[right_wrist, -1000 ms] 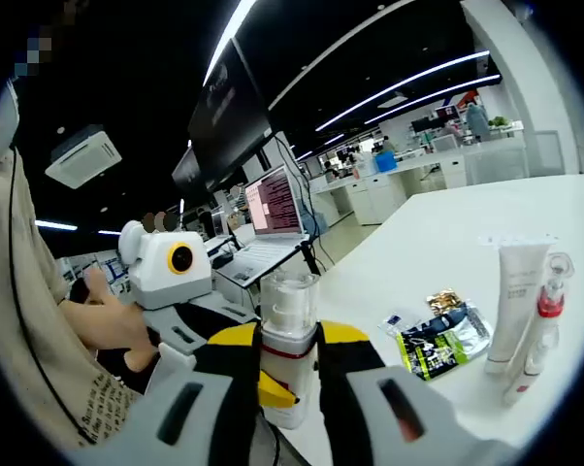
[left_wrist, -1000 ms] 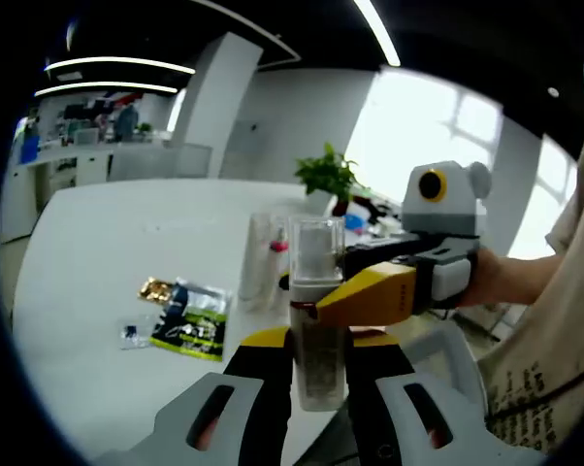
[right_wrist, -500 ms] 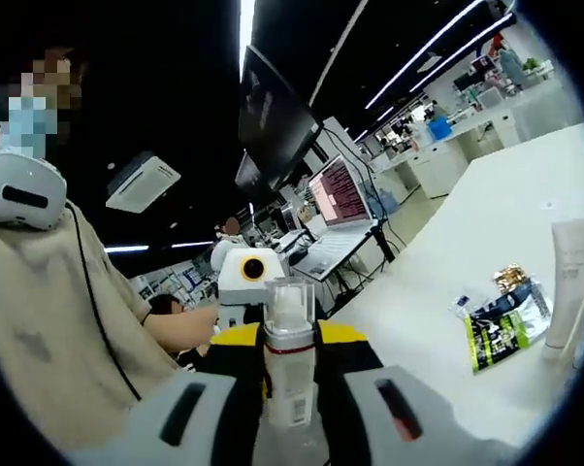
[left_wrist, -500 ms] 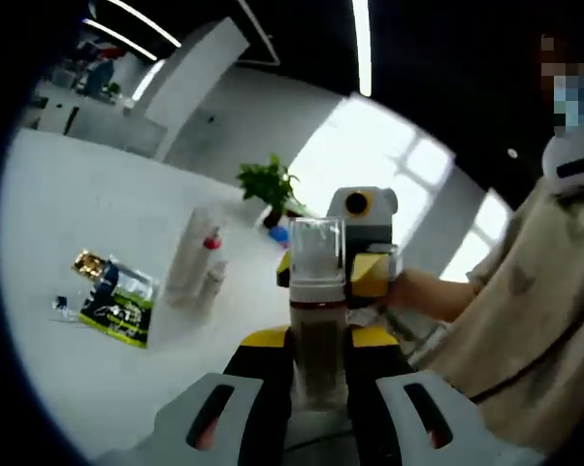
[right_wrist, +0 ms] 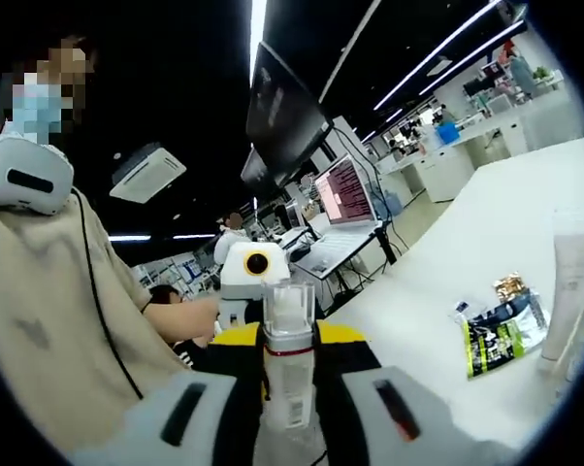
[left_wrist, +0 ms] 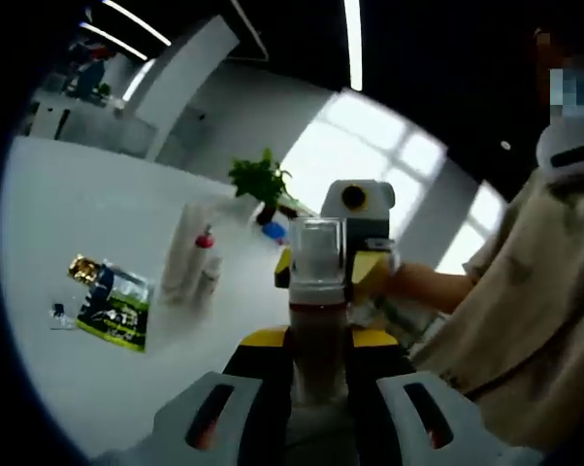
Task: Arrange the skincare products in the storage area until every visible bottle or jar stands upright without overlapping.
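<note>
Left tongs point(left_wrist: 316, 364) closed on spray bottle point(left_wrist: 317, 311), upright at frame center, clear cap up. Right tongs point(right_wrist: 290, 374) clamp the same bottle, center-bottom of the right gripper view. White counter point(left_wrist: 69, 233) at left: tube point(left_wrist: 181, 254), small red-capped bottle point(left_wrist: 207, 267), green sachet point(left_wrist: 115, 309) lower left.

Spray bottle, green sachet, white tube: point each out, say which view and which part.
spray bottle point(left_wrist: 317, 291): left gripper view, collar under its clear cap.
green sachet point(right_wrist: 496, 340): right gripper view, middle of its printed face.
white tube point(right_wrist: 571, 291): right gripper view, mid-body.
</note>
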A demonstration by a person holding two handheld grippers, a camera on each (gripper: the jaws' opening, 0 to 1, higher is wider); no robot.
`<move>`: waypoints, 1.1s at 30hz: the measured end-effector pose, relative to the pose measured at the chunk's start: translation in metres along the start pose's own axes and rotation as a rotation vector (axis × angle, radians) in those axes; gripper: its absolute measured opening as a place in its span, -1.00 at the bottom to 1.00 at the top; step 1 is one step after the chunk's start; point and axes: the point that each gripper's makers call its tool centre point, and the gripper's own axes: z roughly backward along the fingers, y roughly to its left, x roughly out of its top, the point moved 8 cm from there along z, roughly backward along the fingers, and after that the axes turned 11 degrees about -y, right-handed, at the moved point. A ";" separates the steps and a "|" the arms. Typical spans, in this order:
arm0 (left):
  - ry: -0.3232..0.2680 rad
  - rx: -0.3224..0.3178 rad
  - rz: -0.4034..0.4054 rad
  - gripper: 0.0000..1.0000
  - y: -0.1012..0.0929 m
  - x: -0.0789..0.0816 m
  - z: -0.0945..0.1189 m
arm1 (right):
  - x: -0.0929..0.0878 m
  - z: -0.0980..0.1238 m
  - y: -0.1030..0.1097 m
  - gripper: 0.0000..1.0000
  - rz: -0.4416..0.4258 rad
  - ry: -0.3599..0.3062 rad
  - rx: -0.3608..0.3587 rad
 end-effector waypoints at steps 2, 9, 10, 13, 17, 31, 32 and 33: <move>0.039 0.021 -0.029 -0.66 0.003 -0.001 -0.001 | -0.001 0.000 -0.002 -0.64 0.043 0.026 -0.016; 0.188 0.080 -0.177 -0.63 0.007 -0.004 -0.009 | -0.007 0.004 -0.005 -0.66 0.148 0.091 -0.034; 0.206 0.085 -0.204 -0.63 0.008 -0.004 -0.010 | -0.008 0.005 -0.006 -0.66 0.158 0.094 -0.033; 0.267 0.094 -0.257 -0.64 0.010 -0.007 -0.013 | -0.011 0.009 -0.007 -0.65 0.192 0.117 -0.023; 0.313 0.132 -0.337 -0.65 0.014 -0.012 -0.020 | -0.016 0.014 -0.013 -0.63 0.285 0.195 -0.046; 0.302 0.270 -0.442 -0.65 0.042 -0.026 -0.045 | -0.030 0.022 -0.033 -0.56 0.367 0.167 -0.355; 0.302 0.269 -0.443 -0.65 0.043 -0.028 -0.047 | -0.032 0.023 -0.034 -0.56 0.361 0.164 -0.367; 0.302 0.268 -0.443 -0.65 0.044 -0.029 -0.048 | -0.034 0.024 -0.035 -0.56 0.360 0.161 -0.379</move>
